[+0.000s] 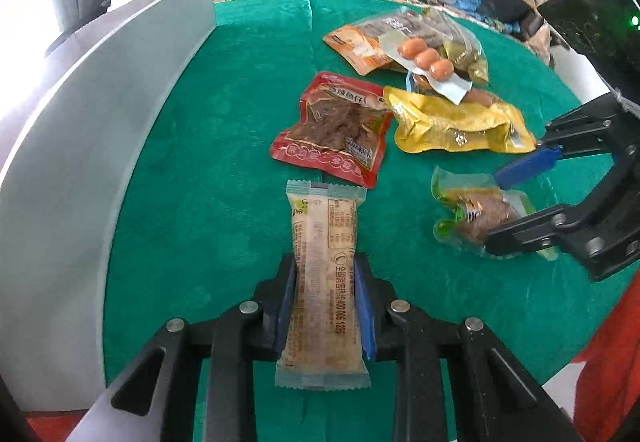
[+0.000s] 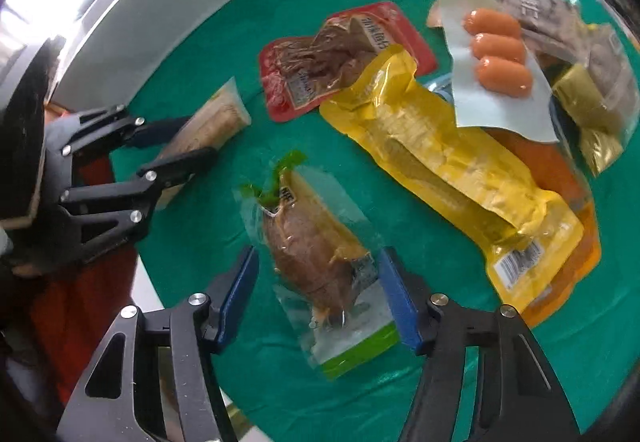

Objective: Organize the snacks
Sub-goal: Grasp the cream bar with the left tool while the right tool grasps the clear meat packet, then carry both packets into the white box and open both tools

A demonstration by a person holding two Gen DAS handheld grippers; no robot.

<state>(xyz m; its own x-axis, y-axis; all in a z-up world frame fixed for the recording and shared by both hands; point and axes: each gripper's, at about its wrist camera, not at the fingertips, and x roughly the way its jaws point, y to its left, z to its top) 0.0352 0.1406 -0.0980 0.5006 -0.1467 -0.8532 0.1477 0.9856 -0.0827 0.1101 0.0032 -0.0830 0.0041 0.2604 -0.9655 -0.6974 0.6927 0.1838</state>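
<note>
Hidden: orange pouch (image 2: 560, 178) largely covered by yellow pouch (image 2: 452, 162).
Left gripper (image 1: 325, 306): clamped on wafer bar (image 1: 322, 282).
Right gripper (image 2: 320, 294): spread around, not touching, clear packet (image 2: 320, 254).
Nearby: red pouch (image 1: 334, 128), sausages (image 1: 426, 58).

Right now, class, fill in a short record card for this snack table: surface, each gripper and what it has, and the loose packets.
surface: green cloth
left gripper: shut on long beige bar packet
right gripper: open, fingers either side of green-edged clear packet, not clamped
red packet: flat, beside yellow packet
sausage pack: lies on top of the far pile
left side: grey bin wall
</note>
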